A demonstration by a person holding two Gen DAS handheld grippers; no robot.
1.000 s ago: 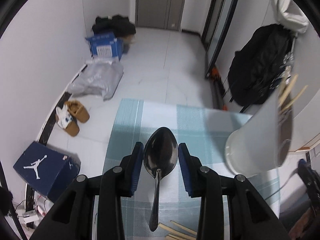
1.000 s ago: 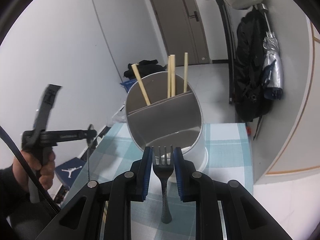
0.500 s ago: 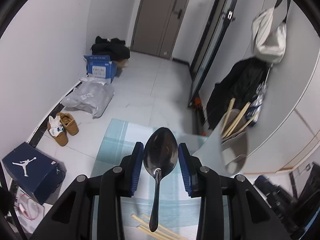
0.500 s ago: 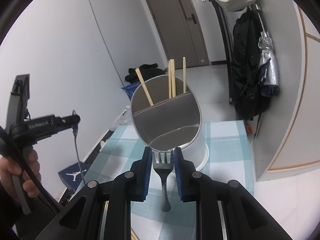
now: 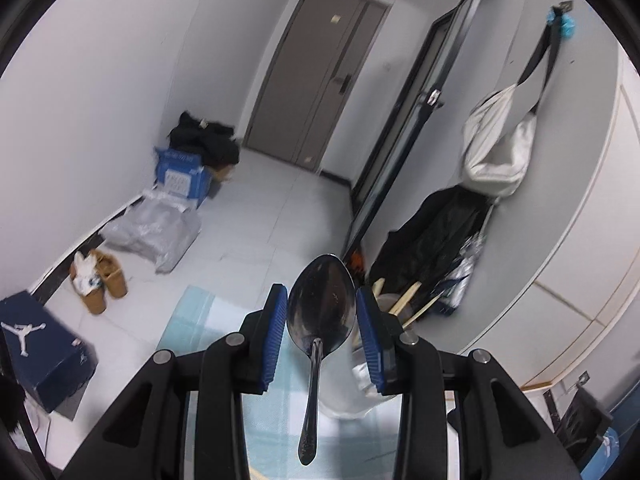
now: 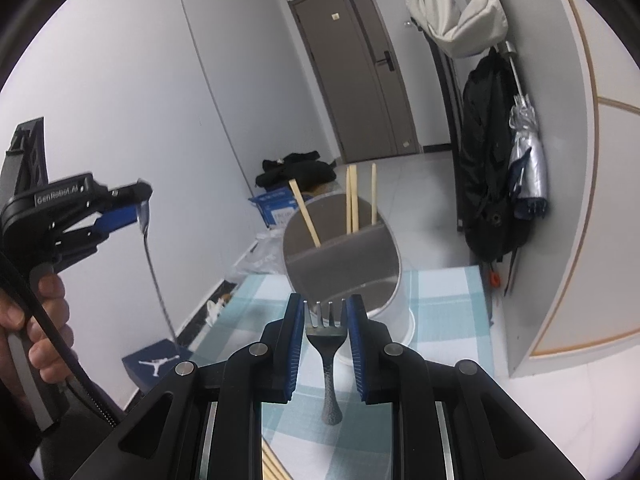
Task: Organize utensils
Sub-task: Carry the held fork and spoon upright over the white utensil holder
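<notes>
My left gripper [image 5: 321,316] is shut on a metal spoon [image 5: 320,320], bowl up and handle hanging down; from the right wrist view the left gripper [image 6: 138,200] appears held high at the left with the spoon [image 6: 154,264] dangling. The right gripper [image 6: 325,316] is shut on a dark fork [image 6: 326,344], tines pointing forward, just before the white utensil holder [image 6: 342,256]. Inside the divided holder stand several wooden chopsticks [image 6: 352,204]. In the left wrist view the holder [image 5: 362,372] sits low behind the right finger.
A blue-and-white checked cloth [image 6: 444,300] covers the table under the holder. More chopsticks [image 6: 272,464] lie near the front edge. A blue shoe box [image 6: 154,364], shoes [image 5: 96,280] and bags lie on the floor at the left; a black coat [image 6: 488,168] hangs at the right.
My left gripper has risen and tilted up with the spoon, so the holder dropped low in its view. The right gripper has crept up and closer to the holder with the fork.
</notes>
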